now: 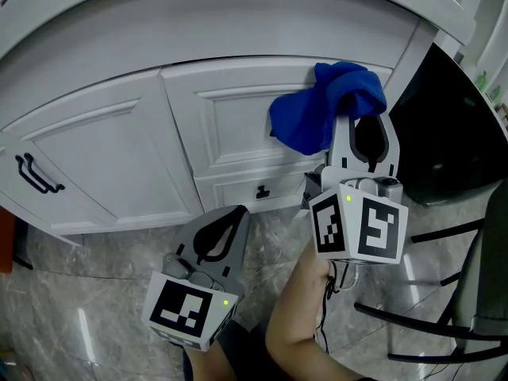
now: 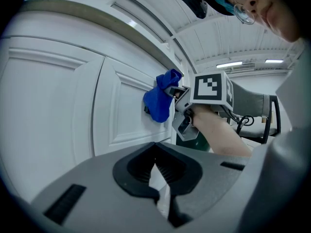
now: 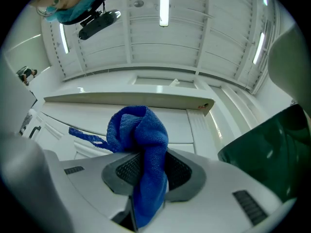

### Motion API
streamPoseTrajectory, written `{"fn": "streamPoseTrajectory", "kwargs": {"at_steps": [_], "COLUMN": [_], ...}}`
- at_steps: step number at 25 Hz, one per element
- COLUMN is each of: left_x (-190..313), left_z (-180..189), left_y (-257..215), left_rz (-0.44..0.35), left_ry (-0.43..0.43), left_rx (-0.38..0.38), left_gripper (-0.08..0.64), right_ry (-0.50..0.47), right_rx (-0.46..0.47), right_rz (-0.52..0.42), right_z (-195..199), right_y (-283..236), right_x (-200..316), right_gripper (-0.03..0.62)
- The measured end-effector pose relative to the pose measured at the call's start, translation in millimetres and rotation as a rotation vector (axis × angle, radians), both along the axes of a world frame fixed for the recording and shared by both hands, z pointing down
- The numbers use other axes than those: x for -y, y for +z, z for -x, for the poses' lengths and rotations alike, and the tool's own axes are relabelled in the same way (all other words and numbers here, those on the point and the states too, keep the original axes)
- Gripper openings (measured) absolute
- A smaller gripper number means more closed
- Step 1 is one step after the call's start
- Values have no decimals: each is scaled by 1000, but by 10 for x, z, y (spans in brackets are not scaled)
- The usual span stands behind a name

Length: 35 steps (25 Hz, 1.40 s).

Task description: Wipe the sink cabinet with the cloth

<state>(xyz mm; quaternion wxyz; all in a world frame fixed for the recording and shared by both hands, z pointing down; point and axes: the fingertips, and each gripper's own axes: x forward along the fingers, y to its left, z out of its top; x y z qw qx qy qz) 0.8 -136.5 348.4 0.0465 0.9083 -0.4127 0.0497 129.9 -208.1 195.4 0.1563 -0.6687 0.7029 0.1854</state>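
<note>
Firmly pinched cloth at the cabinet front

Right hand-held gripper [image 1: 365, 125] has its jaws closed on a fold of the blue cloth [image 1: 317, 113]. A tail hangs down between the jaws and the bulk bunches past the tips. Cloth looks soft, light and limp, so it should drape and drag rather than slide. A mid-bunch grip like this leaves a free pad for wiping. The bunch sits against the upper part of the white cabinet door [image 1: 238, 125], just under the bench edge [image 1: 238, 30], seemingly touching. Right forearm [image 1: 298, 332] reaches up and forward, jaws aimed at the door. Left hand-held gripper [image 1: 234, 217] hangs lower, jaws together, empty, well apart from the cloth.
</note>
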Motion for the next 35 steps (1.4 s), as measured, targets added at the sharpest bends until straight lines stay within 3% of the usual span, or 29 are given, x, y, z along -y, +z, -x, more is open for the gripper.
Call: {"fn": "streamPoseTrajectory", "kwargs": {"at_steps": [3, 12, 31, 35], "left_x": [-5, 27, 30, 18], "left_z": [2, -8, -44, -51], "left_y": [34, -7, -17, -8], "left_rz": [6, 2, 0, 1], "left_ry": [9, -3, -9, -3], "left_rx": [20, -16, -7, 5], "left_gripper": [3, 3, 3, 3], "right_ry": [18, 157, 342, 336], "right_rx": [-5, -54, -25, 8], "right_rz": [-11, -34, -21, -7], "right_z": [-35, -173, -573, -680], "right_y": [-7, -13, 138, 188], "right_x": [5, -1, 27, 44], "right_gripper": [115, 115, 115, 115]}}
